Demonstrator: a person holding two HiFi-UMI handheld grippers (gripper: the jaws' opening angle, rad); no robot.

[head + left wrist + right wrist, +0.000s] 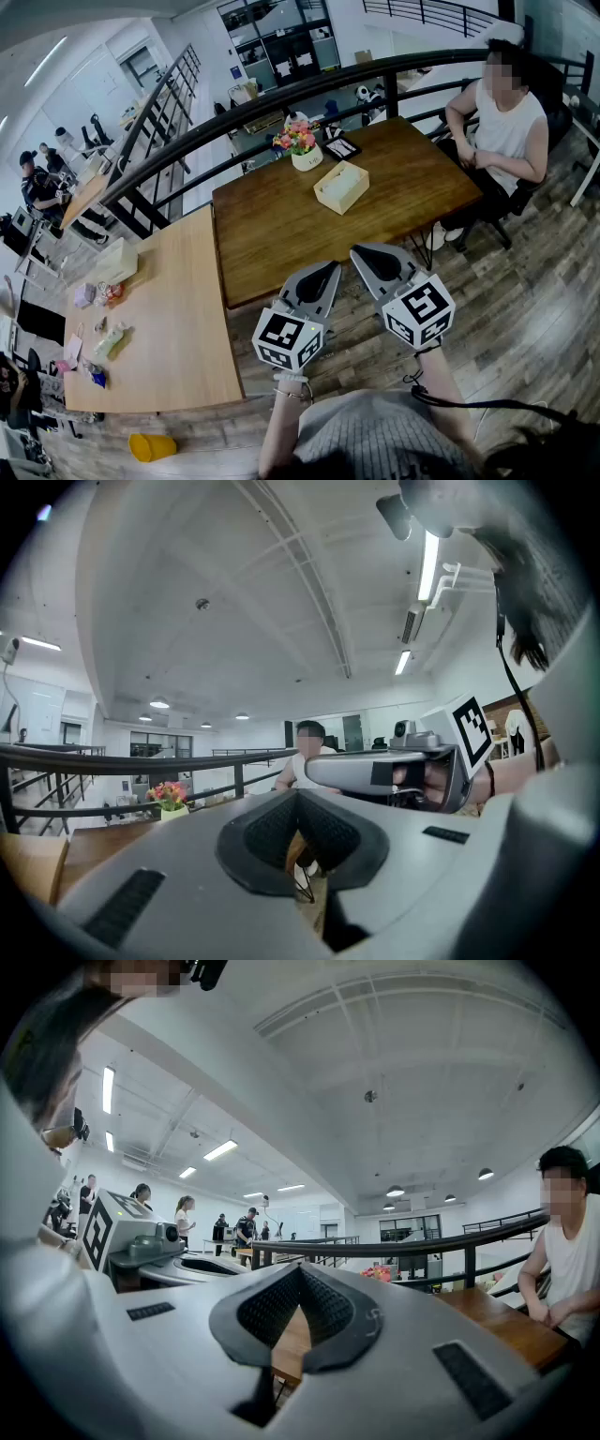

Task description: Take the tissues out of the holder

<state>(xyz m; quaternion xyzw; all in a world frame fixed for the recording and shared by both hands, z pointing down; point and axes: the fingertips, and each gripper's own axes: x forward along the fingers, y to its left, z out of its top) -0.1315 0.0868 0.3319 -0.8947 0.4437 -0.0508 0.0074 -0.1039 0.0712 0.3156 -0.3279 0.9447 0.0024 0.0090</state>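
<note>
On the table (pixel 272 234), tissue holder (pixel 340 187) lies well beyond left gripper (pixel 331 269) and right gripper (pixel 358 252), fingers (pixel 333 832) closed, empty

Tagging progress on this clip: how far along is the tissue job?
Done: nothing; no tissue lies outside the tissue holder on the table. In hand: nothing; left gripper and right gripper are shut, empty, short of the table edge. Remaining: reach in, pull the tissues out.

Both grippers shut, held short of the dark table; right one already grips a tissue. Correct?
Wrong on the tissue. The right gripper is shut on nothing: the right gripper view shows its jaws together with no tissue between them. The rest holds: left gripper also shut, both short of the dark table that bears the tissue holder.
</note>
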